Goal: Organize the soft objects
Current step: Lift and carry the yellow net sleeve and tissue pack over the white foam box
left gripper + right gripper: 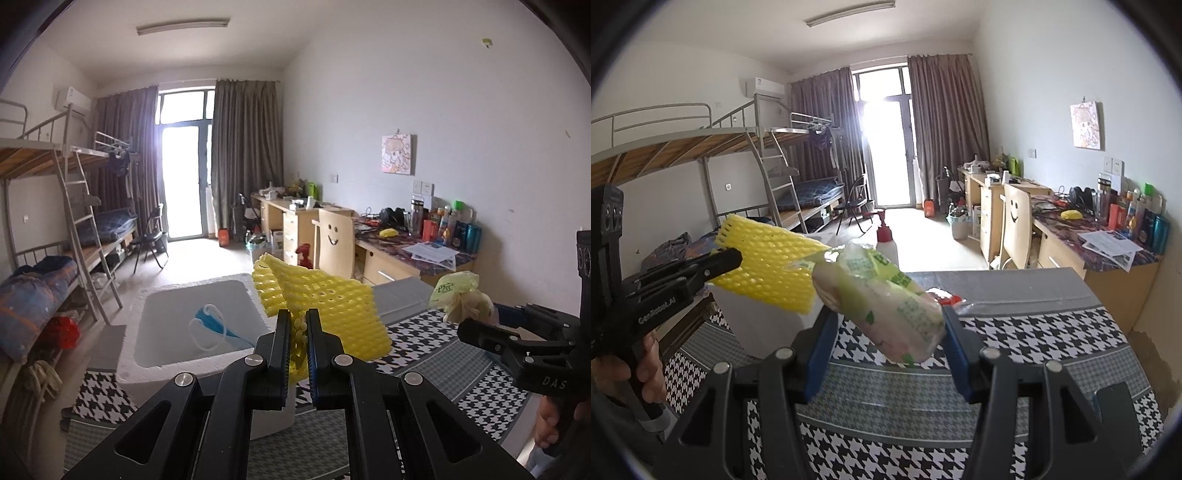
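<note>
The left gripper (298, 332), fingers clamped on the yellow foam net (325, 306), hangs just right of the white box (162, 354) and nearer it than the right gripper (886, 332), whose fingers grip a tissue pack (882, 302).

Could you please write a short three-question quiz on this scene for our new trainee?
1. True or false: the left gripper is shut on the yellow foam net.
2. What lies inside the white foam box?
A. a blue face mask
B. a red bottle
C. nothing
3. Fill in: the right gripper holds a ____ between its blue pads.

Key:
1. True.
2. A, the blue face mask.
3. The tissue pack, in light green wrapping.
</note>
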The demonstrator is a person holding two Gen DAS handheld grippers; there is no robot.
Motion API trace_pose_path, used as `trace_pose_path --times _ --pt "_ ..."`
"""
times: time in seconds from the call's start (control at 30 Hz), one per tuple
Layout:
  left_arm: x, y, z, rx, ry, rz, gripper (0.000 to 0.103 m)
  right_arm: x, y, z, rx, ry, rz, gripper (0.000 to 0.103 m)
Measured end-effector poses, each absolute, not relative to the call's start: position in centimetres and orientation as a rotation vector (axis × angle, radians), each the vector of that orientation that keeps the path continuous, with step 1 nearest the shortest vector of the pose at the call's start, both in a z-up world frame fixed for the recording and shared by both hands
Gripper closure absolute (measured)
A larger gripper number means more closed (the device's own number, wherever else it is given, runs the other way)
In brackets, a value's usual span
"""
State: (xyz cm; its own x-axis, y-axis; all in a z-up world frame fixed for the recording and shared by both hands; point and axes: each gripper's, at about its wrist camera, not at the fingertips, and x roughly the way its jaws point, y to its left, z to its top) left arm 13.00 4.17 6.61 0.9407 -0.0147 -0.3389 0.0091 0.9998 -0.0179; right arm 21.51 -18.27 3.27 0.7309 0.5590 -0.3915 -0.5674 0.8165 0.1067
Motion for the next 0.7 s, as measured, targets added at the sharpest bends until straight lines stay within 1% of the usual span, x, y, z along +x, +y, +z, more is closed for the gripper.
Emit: trace_pose_path --times 0.7 --pt "14.1 6.2 8.4 0.003 0.309 0.110 0.094 22.9 -15.2 5.1 -0.040 0.405 0.681 0.043"
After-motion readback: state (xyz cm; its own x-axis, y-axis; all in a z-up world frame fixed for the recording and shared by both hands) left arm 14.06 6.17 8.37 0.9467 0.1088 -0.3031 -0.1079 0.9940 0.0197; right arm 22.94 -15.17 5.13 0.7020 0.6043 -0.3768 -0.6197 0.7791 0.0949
